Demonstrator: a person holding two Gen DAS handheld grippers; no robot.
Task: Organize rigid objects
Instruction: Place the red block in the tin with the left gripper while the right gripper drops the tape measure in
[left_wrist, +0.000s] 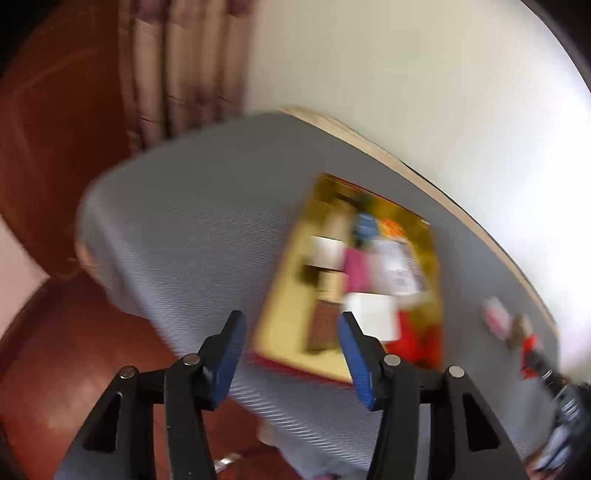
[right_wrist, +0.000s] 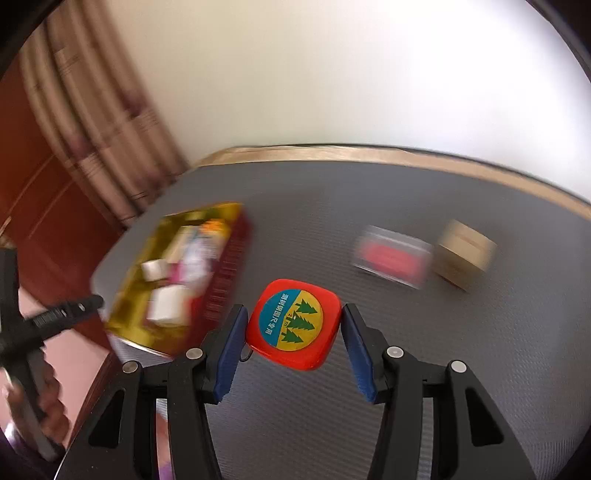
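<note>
**A:** What does the right gripper (right_wrist: 291, 332) hold?

**B:** A red tape measure (right_wrist: 293, 323) with a round label of green trees, clamped between its blue pads (right_wrist: 229, 354), above the grey mat (right_wrist: 369, 387) near the front of the table.

**A:** And the rest of the table?

**B:** To the left, a gold tray (right_wrist: 125, 325) with a red side, already holding small boxes, blurred. Far right on the mat lie a clear case with a red insert (right_wrist: 391, 256) and, just beside it, a tan box (right_wrist: 463, 254).

**A:** The left gripper (left_wrist: 291, 354)?

**B:** Jaws apart, nothing between them, pointing down at the near edge of the gold tray (left_wrist: 280, 332). Beyond stand a cream wall (left_wrist: 406, 92) and a curtain (left_wrist: 184, 74).
</note>
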